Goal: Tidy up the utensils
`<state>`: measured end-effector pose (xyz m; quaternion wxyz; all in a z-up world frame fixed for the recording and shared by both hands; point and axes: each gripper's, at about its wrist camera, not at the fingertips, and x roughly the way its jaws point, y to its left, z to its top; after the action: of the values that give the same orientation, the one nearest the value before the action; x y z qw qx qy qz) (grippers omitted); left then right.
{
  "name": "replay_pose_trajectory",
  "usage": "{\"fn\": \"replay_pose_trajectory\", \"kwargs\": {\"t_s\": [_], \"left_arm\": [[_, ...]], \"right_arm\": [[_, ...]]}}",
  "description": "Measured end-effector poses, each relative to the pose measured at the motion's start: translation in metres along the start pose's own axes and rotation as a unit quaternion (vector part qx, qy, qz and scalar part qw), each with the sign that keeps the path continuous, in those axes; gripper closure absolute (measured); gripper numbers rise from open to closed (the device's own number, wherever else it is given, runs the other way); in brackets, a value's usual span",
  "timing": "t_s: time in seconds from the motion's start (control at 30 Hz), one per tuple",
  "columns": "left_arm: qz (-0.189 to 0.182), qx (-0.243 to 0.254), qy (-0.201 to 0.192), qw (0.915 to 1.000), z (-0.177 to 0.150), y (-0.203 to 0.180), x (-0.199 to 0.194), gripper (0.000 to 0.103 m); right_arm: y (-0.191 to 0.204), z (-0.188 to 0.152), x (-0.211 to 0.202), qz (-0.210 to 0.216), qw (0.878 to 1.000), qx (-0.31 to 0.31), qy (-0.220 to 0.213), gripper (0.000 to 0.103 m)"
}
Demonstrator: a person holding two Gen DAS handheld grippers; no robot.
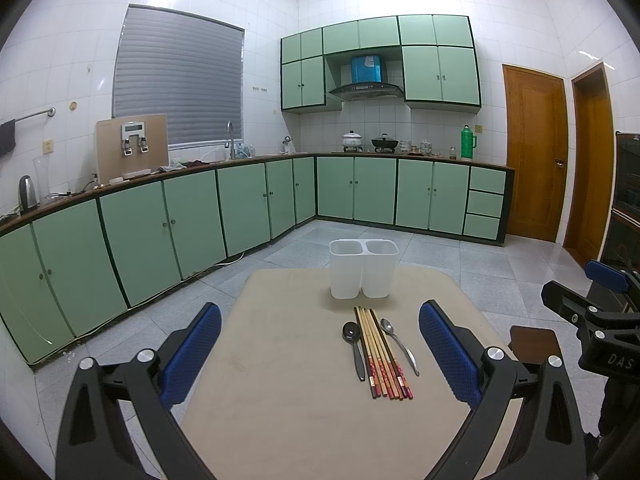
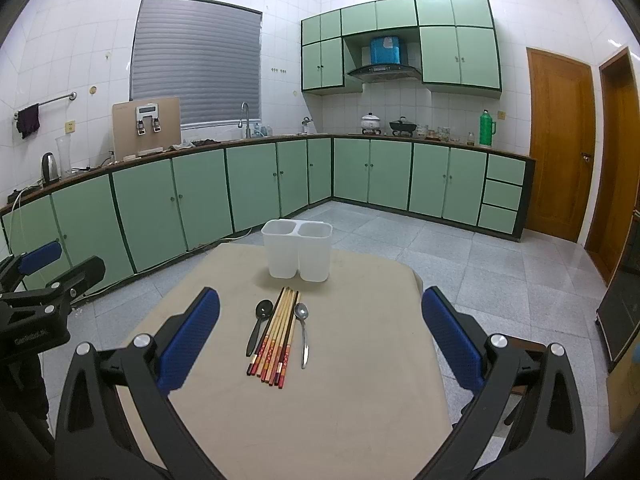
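Left hand-held gripper point(image 1: 320, 354) agape — right hand-held gripper point(image 2: 320, 344) likewise, table edge point(image 2: 416, 280) near

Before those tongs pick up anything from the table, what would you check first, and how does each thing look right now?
1. Left tongs open and holding nothing: ok.
2. Right tongs open and holding nothing: ok.
3. White two-compartment holder upright, both sides look empty: ok.
4. Chopsticks bundled flat on the table: ok.
5. Black spoon and metal spoon lie apart on either side of the bundle: ok.
6. Chopstick count: cannot tell.
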<state>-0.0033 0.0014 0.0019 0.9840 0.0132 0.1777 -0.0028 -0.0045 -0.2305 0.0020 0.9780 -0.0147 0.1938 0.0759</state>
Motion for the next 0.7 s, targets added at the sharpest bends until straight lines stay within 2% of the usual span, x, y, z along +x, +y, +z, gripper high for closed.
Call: {"fn": "replay_pose_trajectory", "kwargs": {"t_s": [0.7], "left_arm": [[0.001, 0.001, -0.001, 1.0, 0.0005, 0.0064, -0.0036, 0.006]], "right_arm": [[-0.0022, 0.0043, -0.0037, 0.0, 1.0, 0.001, 0.0, 0.005]]}}
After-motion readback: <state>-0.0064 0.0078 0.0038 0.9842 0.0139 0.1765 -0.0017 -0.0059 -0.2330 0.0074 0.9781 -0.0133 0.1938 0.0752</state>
